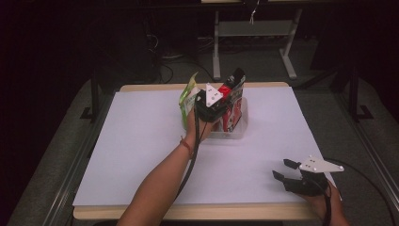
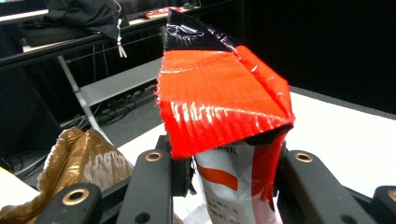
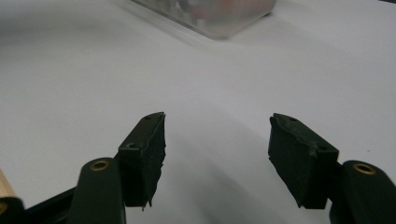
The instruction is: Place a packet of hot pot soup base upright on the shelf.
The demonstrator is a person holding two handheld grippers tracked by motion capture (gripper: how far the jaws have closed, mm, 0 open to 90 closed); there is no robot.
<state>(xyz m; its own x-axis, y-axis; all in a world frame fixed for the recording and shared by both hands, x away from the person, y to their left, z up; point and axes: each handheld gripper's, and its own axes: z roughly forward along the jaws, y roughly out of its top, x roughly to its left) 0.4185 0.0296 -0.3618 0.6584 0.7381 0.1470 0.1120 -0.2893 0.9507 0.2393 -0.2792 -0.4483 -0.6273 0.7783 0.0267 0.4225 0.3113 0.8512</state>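
A clear plastic bin (image 1: 237, 133) stands on the far middle of a white table (image 1: 141, 155). Snack bags stand upright inside it. The red bag (image 2: 224, 107) is the one being handled: it sits in the bin, glossy red with a crimped top edge, a black tip above and a white lower body with red print. The left gripper (image 1: 211, 106) reaches over the bin from the near side, its jaws either side of this bag just under the folded red top; they are closed on the bag's white body, though whether the pads press firmly is hard to tell. A green bag (image 1: 187, 96) stands at the bin's left side, and in the left gripper view a crumpled gold bag (image 2: 79, 161) lies beside the left jaw. The right gripper (image 1: 288, 169) rests at the table's near right corner, well apart from the bin, jaws spread wide with nothing between them, above bare white surface.
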